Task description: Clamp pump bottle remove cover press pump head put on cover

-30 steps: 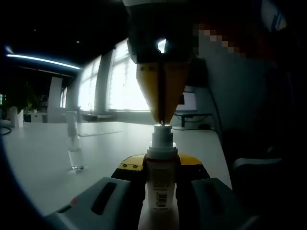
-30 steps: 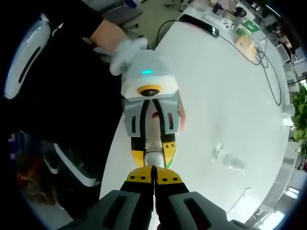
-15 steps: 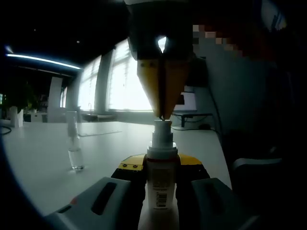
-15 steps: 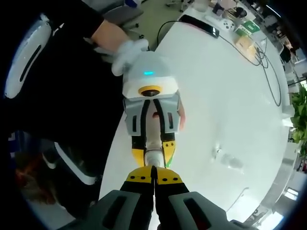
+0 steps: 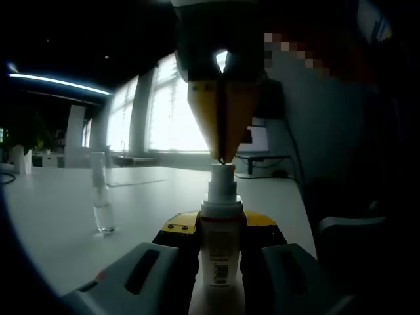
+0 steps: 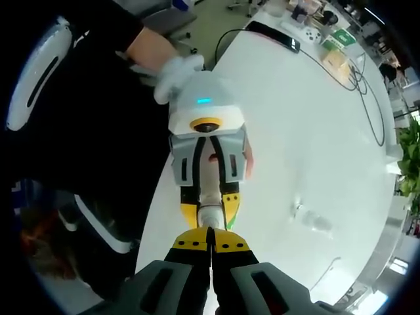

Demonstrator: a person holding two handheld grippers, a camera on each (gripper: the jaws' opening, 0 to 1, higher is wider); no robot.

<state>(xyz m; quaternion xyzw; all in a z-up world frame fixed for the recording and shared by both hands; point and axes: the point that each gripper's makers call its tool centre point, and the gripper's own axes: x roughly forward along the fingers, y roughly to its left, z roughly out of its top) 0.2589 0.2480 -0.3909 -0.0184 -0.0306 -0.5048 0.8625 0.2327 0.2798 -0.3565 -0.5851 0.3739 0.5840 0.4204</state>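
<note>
In the left gripper view, the left gripper (image 5: 220, 246) has its jaws closed on the white pump bottle (image 5: 221, 246), which stands upright between them with its labelled body cut off at the bottom edge. The bare pump head (image 5: 222, 180) tops the bottle, and the right gripper (image 5: 223, 157) comes down from above with its yellow jaws pressed together, tips right at the head (whether they actually touch it is hard to judge against the bright windows (image 5: 174, 111) behind). To the left, well apart on the white table (image 5: 59, 216), stands the clear cover (image 5: 102, 200), upright, its outline faint in the dim light. The right side of this view is dark and hard to read. In the right gripper view, looking down, the right gripper (image 6: 211, 246) shows its jaws shut together with nothing between them, their tips just over the pump head (image 6: 210, 214). Beyond it the left gripper (image 6: 210, 197) grips the bottle (image 6: 209, 187), most of which is hidden by the jaws. A gloved hand (image 6: 174, 72) holds that gripper from behind. The cover (image 6: 314, 220) sits as a faint clear shape on the table (image 6: 295, 118) to the right, with a black cable (image 6: 367, 92) and small items, too small to identify, farther along.
</note>
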